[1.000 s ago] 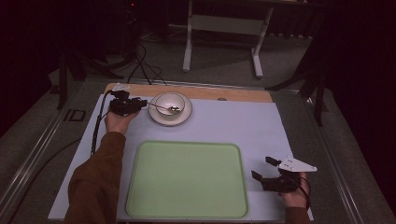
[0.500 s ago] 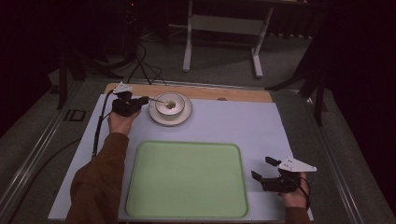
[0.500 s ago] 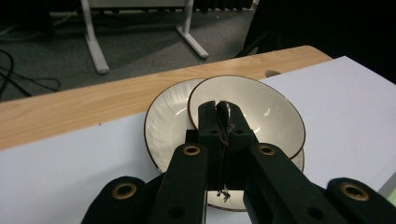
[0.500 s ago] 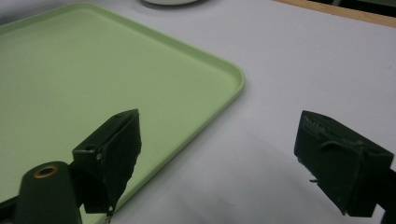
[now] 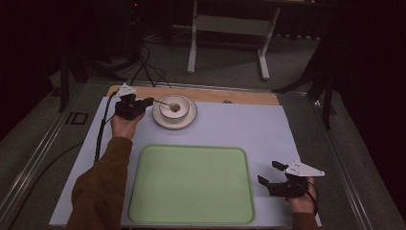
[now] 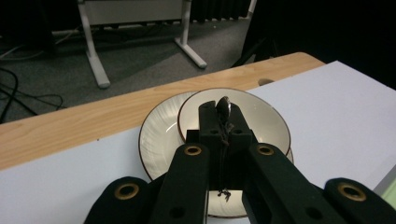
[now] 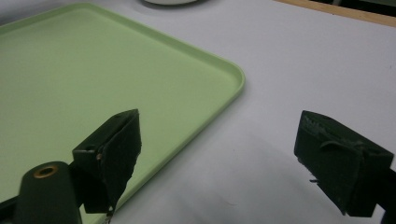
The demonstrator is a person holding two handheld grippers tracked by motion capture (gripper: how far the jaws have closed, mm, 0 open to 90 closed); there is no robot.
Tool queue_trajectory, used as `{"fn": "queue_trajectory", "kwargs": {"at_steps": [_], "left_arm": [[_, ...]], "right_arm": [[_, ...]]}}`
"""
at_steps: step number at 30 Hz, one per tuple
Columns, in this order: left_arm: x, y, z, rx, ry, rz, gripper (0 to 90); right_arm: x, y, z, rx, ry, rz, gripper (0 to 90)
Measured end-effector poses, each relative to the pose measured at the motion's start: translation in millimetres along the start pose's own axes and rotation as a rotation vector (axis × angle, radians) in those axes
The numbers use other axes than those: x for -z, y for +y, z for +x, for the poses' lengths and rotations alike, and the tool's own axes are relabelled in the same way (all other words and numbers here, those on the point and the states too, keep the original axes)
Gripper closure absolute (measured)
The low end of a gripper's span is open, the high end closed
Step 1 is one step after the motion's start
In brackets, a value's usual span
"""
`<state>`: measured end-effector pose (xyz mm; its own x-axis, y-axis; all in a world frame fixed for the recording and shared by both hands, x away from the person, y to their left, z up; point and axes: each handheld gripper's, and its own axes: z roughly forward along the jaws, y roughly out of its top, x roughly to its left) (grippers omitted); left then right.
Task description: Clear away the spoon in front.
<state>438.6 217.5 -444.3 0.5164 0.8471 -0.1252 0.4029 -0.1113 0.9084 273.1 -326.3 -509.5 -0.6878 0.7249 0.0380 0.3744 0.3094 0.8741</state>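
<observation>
A cream bowl point(image 5: 181, 103) stands on a saucer point(image 5: 174, 120) at the far left of the white mat; both also appear in the left gripper view, bowl point(image 6: 266, 126) and saucer point(image 6: 159, 135). My left gripper point(image 5: 146, 101) sits just left of the bowl, shut on the handle of a metal spoon point(image 5: 165, 103) whose head reaches over the bowl. In the left gripper view the spoon point(image 6: 224, 108) stands edge-on between the closed jaws of the left gripper point(image 6: 223, 116). My right gripper point(image 5: 268, 172) rests open beside the green tray point(image 5: 191, 184), with nothing between its jaws point(image 7: 229, 154).
The green tray point(image 7: 93, 70) lies flat at the near middle of the mat. A wooden strip point(image 5: 239, 96) runs along the table's far edge. Beyond it are a metal stand point(image 5: 230, 28) and cables on the floor. The left gripper's cable point(image 5: 99, 139) trails down the left side.
The left gripper has closed on the spoon's handle and lifted it slightly off the bowl. The right gripper has not moved.
</observation>
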Motion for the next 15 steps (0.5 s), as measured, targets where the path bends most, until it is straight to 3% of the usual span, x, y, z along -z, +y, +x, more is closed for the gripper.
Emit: {"fn": "queue_trajectory", "kwargs": {"at_steps": [15], "left_arm": [[19.0, 8.1, -4.9, -0.031, -0.011, -0.028, 89.6]], "right_arm": [[-0.2, -0.1, 0.1, -0.002, -0.001, 0.002, 14.5]]}}
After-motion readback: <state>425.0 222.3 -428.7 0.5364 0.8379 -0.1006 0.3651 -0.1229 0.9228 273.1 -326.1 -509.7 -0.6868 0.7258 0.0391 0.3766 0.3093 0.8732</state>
